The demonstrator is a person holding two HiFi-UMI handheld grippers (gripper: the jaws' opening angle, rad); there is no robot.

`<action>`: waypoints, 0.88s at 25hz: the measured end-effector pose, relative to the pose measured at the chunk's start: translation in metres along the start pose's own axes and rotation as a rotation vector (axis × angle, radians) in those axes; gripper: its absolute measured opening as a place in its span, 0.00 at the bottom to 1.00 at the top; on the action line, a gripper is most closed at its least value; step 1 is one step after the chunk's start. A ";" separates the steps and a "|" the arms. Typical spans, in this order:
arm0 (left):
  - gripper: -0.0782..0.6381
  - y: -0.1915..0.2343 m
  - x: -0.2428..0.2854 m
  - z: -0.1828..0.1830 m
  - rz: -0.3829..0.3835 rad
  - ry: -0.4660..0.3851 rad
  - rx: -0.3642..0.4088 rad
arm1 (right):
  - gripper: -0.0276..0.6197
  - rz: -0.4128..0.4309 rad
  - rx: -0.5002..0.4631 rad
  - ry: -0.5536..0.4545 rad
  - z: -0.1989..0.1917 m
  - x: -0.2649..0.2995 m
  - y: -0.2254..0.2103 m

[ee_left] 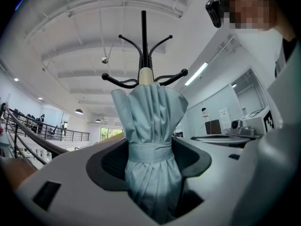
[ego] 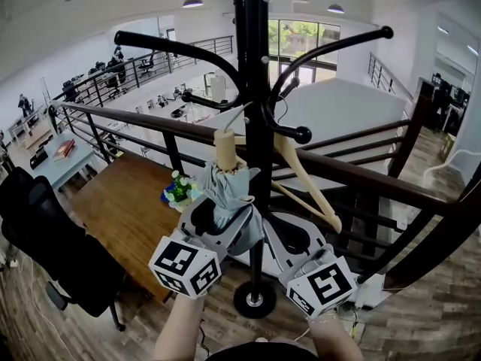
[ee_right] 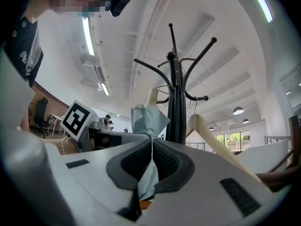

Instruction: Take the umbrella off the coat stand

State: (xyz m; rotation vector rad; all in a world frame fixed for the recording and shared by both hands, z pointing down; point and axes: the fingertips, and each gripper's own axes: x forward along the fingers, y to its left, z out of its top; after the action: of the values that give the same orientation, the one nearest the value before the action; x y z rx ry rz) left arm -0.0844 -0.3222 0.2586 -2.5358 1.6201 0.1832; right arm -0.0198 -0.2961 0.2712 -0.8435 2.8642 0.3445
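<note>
While the left gripper [ee_left: 149, 157] clamps its jaws on the umbrella [ee_left: 150, 112] and the right gripper [ee_right: 151, 161] pinches its fabric, both should lift together, clear of the coat stand [ego: 256, 66]

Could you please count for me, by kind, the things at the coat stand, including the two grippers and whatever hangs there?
coat stand: 1
umbrella: 1 (pale blue, folded)
wooden hanger: 1
grippers: 2 (left gripper and right gripper, both shut on the umbrella)
Total: 5
</note>
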 end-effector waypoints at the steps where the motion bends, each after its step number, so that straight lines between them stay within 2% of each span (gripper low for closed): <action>1: 0.52 0.001 -0.001 0.004 0.003 -0.008 -0.001 | 0.09 0.002 -0.001 -0.004 0.003 0.001 0.001; 13: 0.51 -0.004 -0.009 0.032 0.023 -0.046 0.039 | 0.09 0.015 -0.011 -0.076 0.033 0.005 0.004; 22: 0.51 -0.003 -0.014 0.070 0.018 -0.126 0.052 | 0.09 0.036 -0.020 -0.119 0.054 0.021 0.006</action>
State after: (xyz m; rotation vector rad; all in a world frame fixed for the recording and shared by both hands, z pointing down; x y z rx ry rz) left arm -0.0894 -0.2967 0.1924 -2.4192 1.5799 0.2929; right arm -0.0369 -0.2882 0.2166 -0.7487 2.7737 0.4133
